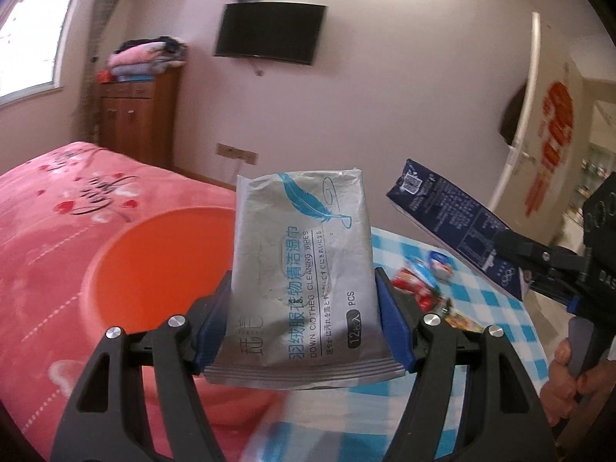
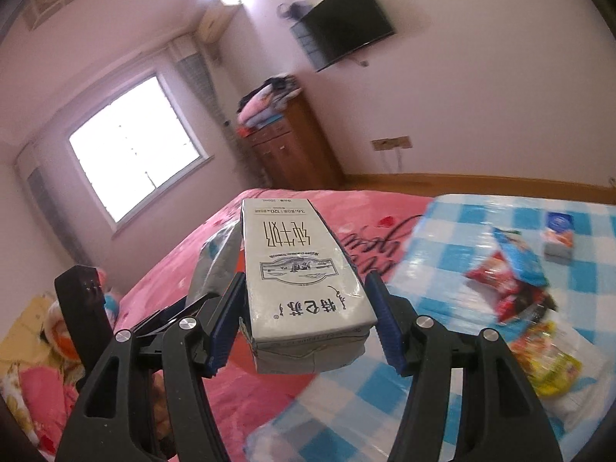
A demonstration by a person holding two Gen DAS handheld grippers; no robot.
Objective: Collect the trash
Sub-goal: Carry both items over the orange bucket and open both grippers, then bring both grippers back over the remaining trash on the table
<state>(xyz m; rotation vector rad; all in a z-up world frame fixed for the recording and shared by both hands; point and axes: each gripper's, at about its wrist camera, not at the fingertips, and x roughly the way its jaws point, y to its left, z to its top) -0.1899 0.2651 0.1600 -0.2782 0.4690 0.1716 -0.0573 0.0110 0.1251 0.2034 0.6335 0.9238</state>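
My left gripper (image 1: 303, 308) is shut on a silver pack of cleaning wipes (image 1: 304, 238), its blue pads pressing both long sides, the pack standing upright above an orange basin (image 1: 161, 261). To the right, my right gripper (image 1: 519, 265) is shut on a dark blue milk carton (image 1: 454, 223) held aloft and tilted. In the right wrist view the carton (image 2: 296, 261) shows its pale face between the right gripper's (image 2: 306, 300) pads. The wipes pack (image 2: 215, 265) and left gripper (image 2: 200, 296) show just to its left. Snack wrappers (image 1: 419, 285) (image 2: 512, 281) lie on the checked tablecloth.
A table with a blue-and-white checked cloth (image 2: 442, 231) also carries a small box (image 2: 558, 238) and a yellow wrapper (image 2: 546, 362). A bed with a pink cover (image 1: 57, 211) lies beside it. A hand (image 1: 569, 377) grips the right tool's handle.
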